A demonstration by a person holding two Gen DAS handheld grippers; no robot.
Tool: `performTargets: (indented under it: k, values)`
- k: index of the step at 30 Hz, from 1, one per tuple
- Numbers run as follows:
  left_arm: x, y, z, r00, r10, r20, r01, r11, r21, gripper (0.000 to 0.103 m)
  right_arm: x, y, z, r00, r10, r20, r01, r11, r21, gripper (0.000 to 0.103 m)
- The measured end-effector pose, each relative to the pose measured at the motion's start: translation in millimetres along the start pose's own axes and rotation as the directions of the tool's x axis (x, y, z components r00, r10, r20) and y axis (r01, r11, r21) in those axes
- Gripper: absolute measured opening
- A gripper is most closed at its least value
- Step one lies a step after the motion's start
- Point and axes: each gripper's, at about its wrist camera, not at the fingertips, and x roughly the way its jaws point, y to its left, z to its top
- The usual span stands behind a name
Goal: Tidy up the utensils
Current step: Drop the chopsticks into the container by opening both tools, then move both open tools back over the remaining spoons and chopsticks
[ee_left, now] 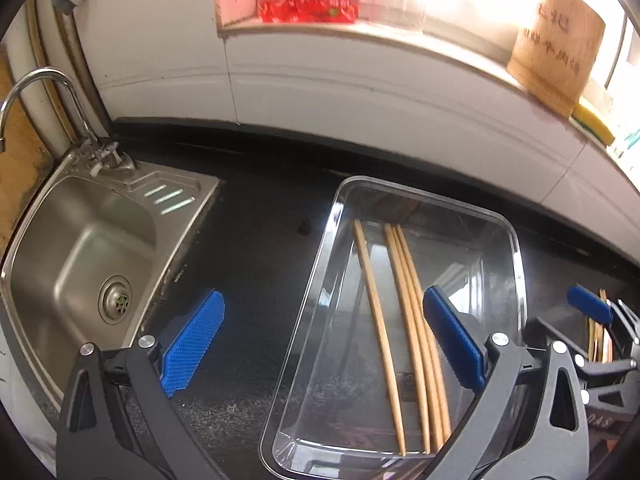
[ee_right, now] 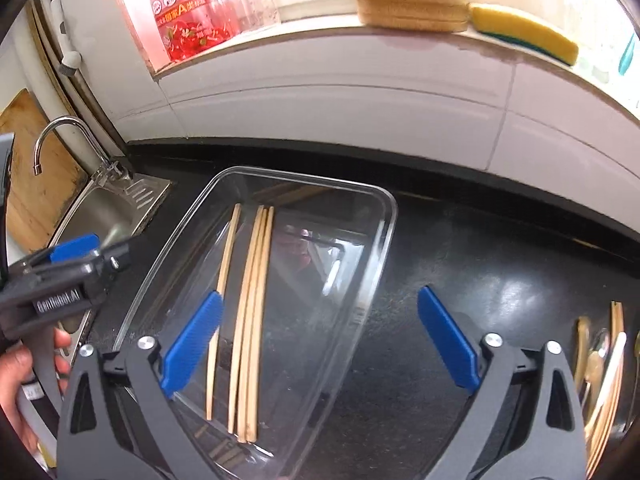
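Observation:
A clear rectangular tray [ee_left: 516, 264] sits on the black counter, also in the right wrist view [ee_right: 384, 224]. Several wooden chopsticks [ee_left: 404, 312] lie lengthwise in it [ee_right: 252, 312]. My left gripper [ee_left: 324, 344] is open and empty, over the tray's left edge. My right gripper [ee_right: 324, 344] is open and empty, over the tray's right side. More chopsticks and spoons [ee_right: 604, 368] lie in a heap at the far right of the counter; they also show beside my right gripper in the left wrist view [ee_left: 598, 336].
A steel sink [ee_left: 80, 256] with a tap [ee_left: 44, 92] lies left of the tray. A tiled ledge behind holds a red bottle [ee_right: 188, 24], a wooden block [ee_left: 556, 48] and a yellow sponge [ee_right: 524, 34]. A cutting board [ee_right: 36, 184] leans at the far left.

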Motion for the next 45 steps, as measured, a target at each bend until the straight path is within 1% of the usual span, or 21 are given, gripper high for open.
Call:
performTargets:
  k: [2,5,7,9,11,13,14,15,16,19,22,24,28,31,34,35,39,45]
  values:
    - [-7,-5,4,1.000,-0.006,0.016,0.006,1.000,0.000,0.097,-13,-12,-2,1.000,-0.014,0.021,0.014,1.000,0.005,0.096]
    - [-13,-21,6,0.999,-0.021,0.034,0.020,1.000,0.018,0.097,-36,-41,-8,0.997,-0.056,0.056,0.055,0.998,0.030,0.096]
    - [-18,-40,5,0.998,-0.045,0.040,0.044,0.998,0.033,0.097,-58,-75,-15,0.992,-0.101,0.081,0.095,0.993,0.068,0.096]
    - [-20,-64,2,0.997,-0.072,0.040,0.070,0.996,0.057,0.097,-77,-106,-24,0.985,-0.144,0.096,0.134,0.986,0.105,0.096]
    - [-20,-89,-1,0.994,-0.100,0.035,0.097,0.992,0.083,0.097,-98,-138,-36,0.973,-0.197,0.117,0.181,0.974,0.133,0.096]
    - [-22,-123,-6,0.991,-0.132,0.028,0.127,0.985,0.116,0.097,-116,-167,-51,0.959,-0.254,0.125,0.234,0.960,0.152,0.096]
    - [-22,-136,-8,0.990,-0.142,0.023,0.138,0.982,0.128,0.097,-129,-189,-63,0.950,-0.289,0.120,0.267,0.948,0.172,0.096]
    - [-21,-154,-12,0.988,-0.157,0.014,0.153,0.977,0.146,0.097,-136,-204,-72,0.945,-0.307,0.112,0.283,0.941,0.188,0.096]
    - [-21,-170,-16,0.986,-0.170,0.004,0.167,0.973,0.161,0.097,-143,-217,-80,0.942,-0.319,0.104,0.294,0.934,0.204,0.096]
    - [-19,-221,-33,0.979,-0.202,-0.026,0.203,0.956,0.212,0.097,-168,-272,-114,0.931,-0.358,0.069,0.328,0.906,0.268,0.096]
    - [-17,-262,-52,0.976,-0.212,-0.054,0.219,0.942,0.256,0.097,-182,-308,-139,0.935,-0.352,0.041,0.324,0.897,0.299,0.096]
    - [-15,-287,-65,0.975,-0.209,-0.076,0.222,0.935,0.277,0.097,-189,-329,-153,0.943,-0.332,0.031,0.308,0.903,0.301,0.096]
    - [-8,-319,-85,0.974,-0.196,-0.116,0.222,0.932,0.286,0.097,-191,-357,-168,0.963,-0.271,0.010,0.259,0.930,0.261,0.096]
    - [0,-337,-101,0.977,-0.168,-0.134,0.201,0.936,0.289,0.097,-187,-367,-173,0.968,-0.252,-0.007,0.247,0.944,0.217,0.096]
    - [8,-347,-115,0.977,-0.145,-0.154,0.184,0.942,0.280,0.097,-180,-377,-174,0.972,-0.233,-0.026,0.234,0.957,0.170,0.096]
    - [11,-350,-120,0.980,-0.126,-0.154,0.166,0.945,0.283,0.097,-178,-381,-176,0.975,-0.222,-0.029,0.223,0.962,0.156,0.096]
    - [24,-355,-125,0.982,-0.080,-0.172,0.124,0.956,0.267,0.097,-169,-389,-175,0.983,-0.180,-0.041,0.184,0.973,0.137,0.096]
    - [46,-368,-124,0.977,-0.051,-0.205,0.104,0.961,0.256,0.097,-156,-390,-168,0.993,-0.106,-0.048,0.111,0.988,0.107,0.096]
